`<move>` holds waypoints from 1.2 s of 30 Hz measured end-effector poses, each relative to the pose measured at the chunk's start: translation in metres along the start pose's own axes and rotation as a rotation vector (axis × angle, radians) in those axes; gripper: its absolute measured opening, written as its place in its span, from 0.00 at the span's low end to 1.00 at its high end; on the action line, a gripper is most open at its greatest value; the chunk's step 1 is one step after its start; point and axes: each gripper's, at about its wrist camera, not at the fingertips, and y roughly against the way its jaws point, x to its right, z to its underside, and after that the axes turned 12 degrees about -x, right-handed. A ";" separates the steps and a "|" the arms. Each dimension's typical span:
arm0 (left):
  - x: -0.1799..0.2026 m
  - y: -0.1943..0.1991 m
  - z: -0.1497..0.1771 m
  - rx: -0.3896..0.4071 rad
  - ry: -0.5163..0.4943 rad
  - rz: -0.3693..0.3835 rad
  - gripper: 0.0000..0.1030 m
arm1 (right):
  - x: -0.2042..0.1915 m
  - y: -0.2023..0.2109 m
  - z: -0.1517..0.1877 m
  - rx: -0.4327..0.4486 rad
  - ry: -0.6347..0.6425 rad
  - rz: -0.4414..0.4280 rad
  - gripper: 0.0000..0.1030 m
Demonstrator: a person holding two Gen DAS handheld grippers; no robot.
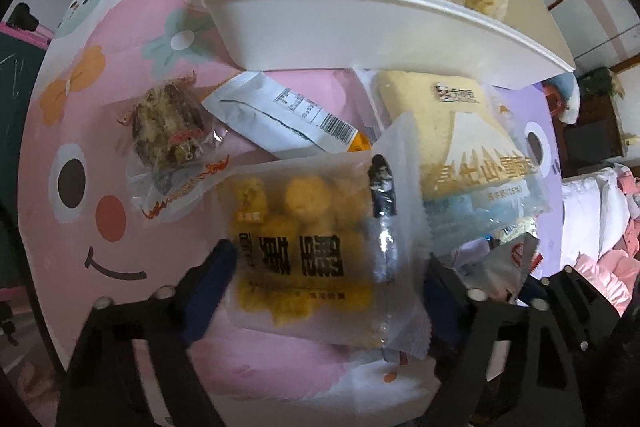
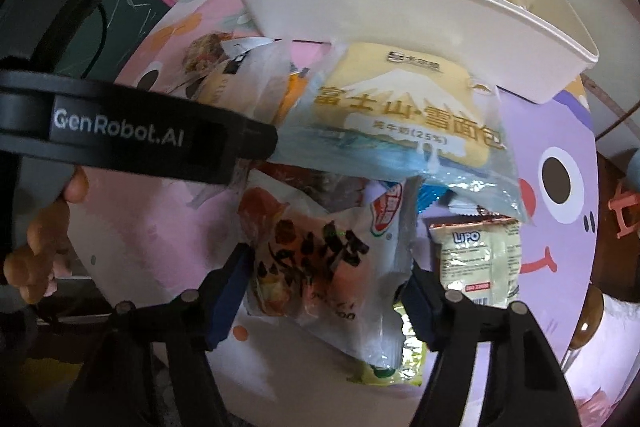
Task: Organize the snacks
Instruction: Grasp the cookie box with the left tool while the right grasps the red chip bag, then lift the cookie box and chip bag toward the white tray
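Note:
My left gripper is shut on a frosted packet of yellow snack balls, holding it above the table. My right gripper is shut on a white and orange snack packet. A white bin stands at the back with a few snacks inside; it also shows in the right wrist view. In front of it lies a Mount Fuji bread packet, also in the right wrist view. A nut-and-date snack and a white barcode packet lie at the left.
A round table with a pink and purple cartoon cloth holds everything. A Lipo biscuit packet lies right of my right gripper. The left gripper's black body crosses the right wrist view. A red and silver packet lies at the right.

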 end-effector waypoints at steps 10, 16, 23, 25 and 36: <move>0.001 0.028 0.019 0.075 -0.044 -0.030 0.37 | -0.027 0.007 0.004 -0.005 0.059 0.043 0.48; -0.012 0.048 0.034 0.109 -0.021 -0.008 0.29 | -0.048 0.028 0.010 0.039 0.096 0.067 0.48; -0.024 0.084 0.063 0.172 -0.026 0.019 0.26 | -0.057 0.053 0.015 0.087 0.077 0.098 0.48; -0.021 0.097 0.070 0.200 -0.040 0.008 0.26 | -0.059 0.064 0.019 0.102 0.065 0.110 0.48; -0.005 0.187 0.105 0.395 -0.152 -0.063 0.26 | -0.064 0.149 0.012 0.267 0.004 0.210 0.48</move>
